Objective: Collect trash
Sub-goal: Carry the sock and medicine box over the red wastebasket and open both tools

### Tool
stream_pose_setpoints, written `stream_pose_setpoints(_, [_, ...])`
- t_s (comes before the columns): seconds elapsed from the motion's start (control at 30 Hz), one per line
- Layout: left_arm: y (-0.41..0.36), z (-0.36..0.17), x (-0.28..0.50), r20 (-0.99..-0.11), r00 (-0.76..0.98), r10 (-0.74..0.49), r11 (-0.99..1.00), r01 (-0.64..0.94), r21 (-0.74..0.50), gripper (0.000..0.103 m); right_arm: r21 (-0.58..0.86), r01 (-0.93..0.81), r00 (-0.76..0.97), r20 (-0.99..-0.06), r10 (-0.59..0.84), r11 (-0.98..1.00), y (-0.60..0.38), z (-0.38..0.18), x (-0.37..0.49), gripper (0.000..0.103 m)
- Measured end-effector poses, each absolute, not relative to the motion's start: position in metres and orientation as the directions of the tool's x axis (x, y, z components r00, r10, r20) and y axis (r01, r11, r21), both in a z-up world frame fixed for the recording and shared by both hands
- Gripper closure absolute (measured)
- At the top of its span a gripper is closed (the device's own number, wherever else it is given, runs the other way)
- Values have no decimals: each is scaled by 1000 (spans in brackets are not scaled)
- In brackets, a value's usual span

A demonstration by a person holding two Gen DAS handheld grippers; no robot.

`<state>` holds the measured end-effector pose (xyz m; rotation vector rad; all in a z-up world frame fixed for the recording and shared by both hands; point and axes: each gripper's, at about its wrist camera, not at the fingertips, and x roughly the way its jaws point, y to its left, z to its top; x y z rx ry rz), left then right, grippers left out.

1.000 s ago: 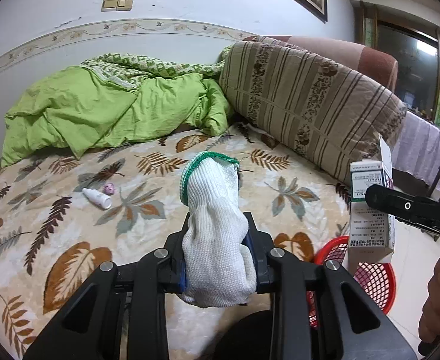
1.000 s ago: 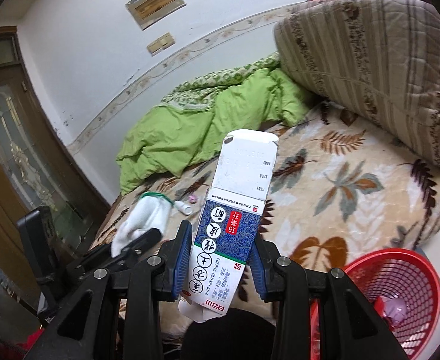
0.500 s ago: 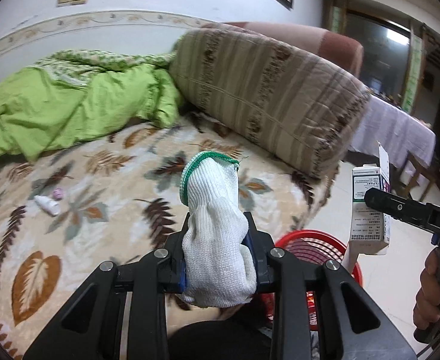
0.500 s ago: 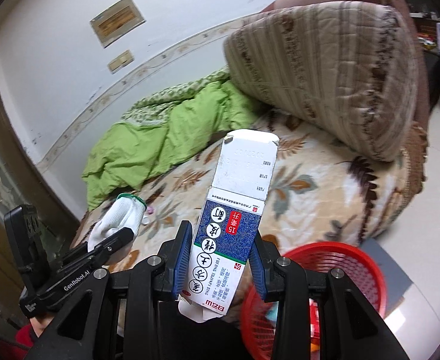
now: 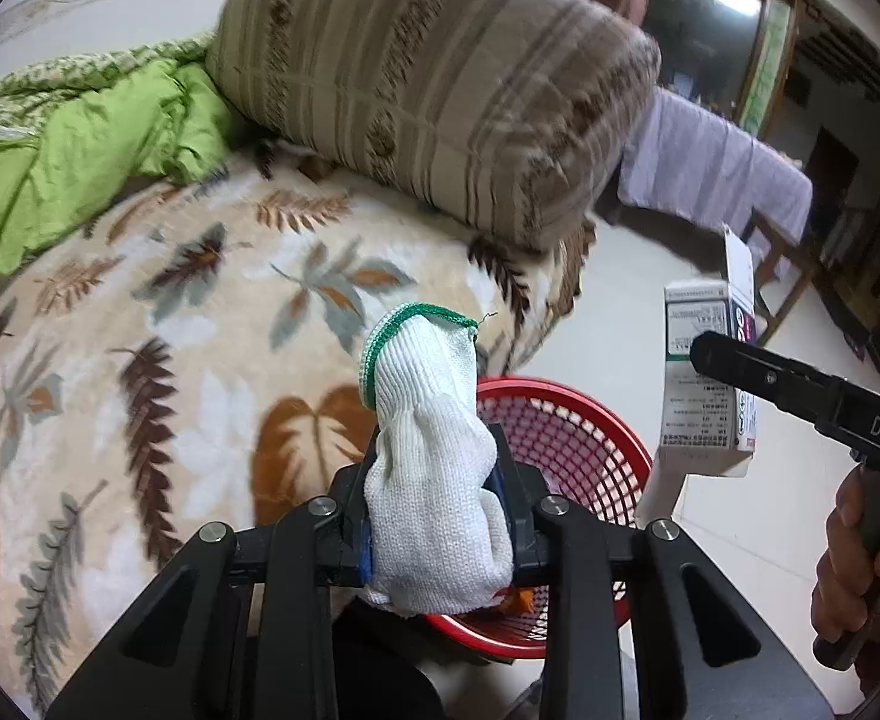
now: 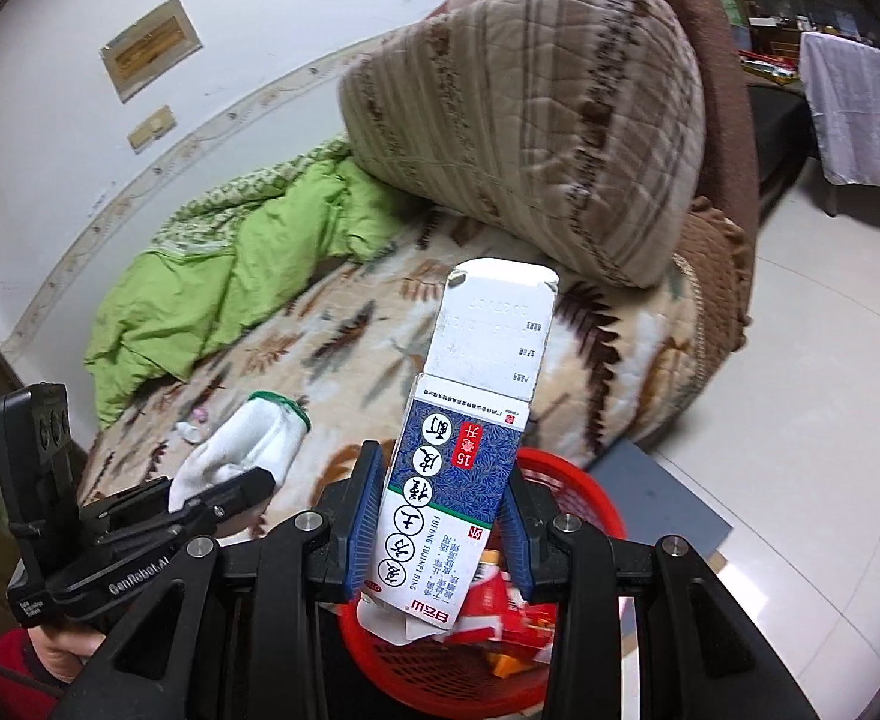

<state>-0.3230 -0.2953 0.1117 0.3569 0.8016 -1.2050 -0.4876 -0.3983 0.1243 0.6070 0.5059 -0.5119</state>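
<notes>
The left claw [image 5: 434, 516] is clamped on a white glove [image 5: 428, 456] at frame centre; the right claw [image 6: 440, 516] pinches a medicine box [image 6: 458, 468] above the red basket [image 6: 584, 492]. The basket sits on pale floor tiles [image 6: 830, 420] against the leaf-patterned bed [image 5: 170, 330] edge; open floor spreads right.

White knit glove [image 5: 434, 468] with green-trimmed cuff, standing cuff-up, pinched at its lower half, above the near rim of the red basket. Blue-and-white medicine carton [image 6: 452, 492], top flap open and upright, printed with upside-down characters, clamped by its sides over the same basket. Red mesh basket [image 5: 590, 426] on the floor beside the bed's corner, crumpled wrappers [image 6: 500, 606] inside.
</notes>
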Motion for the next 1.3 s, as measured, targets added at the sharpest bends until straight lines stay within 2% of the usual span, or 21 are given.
stream_pose_setpoints(0.2, [-310, 102, -335, -729, 111, -675, 318, 936, -152, 75, 403, 606, 734, -615, -287, 686, -406, 108, -489, 65])
stream_pose_setpoints(1.03, [-323, 92, -341, -745, 78, -662, 291, 943, -159, 74, 392, 621, 708, -652, -272, 678, -412, 95, -483, 64])
stream_pose_setpoints(1.17, [-324, 92, -344, -740, 69, -669, 277, 947, -162, 71, 401, 621, 705, -661, -257, 673, -414, 92, -482, 61])
stream_pose_setpoints(1.23, [-325, 92, -344, -740, 64, -670, 273, 948, -164, 68, 405, 623, 702, -667, -250, 670, -415, 91, -482, 56])
stream_pose_setpoints(1.3, [-326, 92, -344, -739, 65, -670, 274, 947, -165, 62, 405, 629, 699, -668, -255, 664, -415, 90, -483, 45])
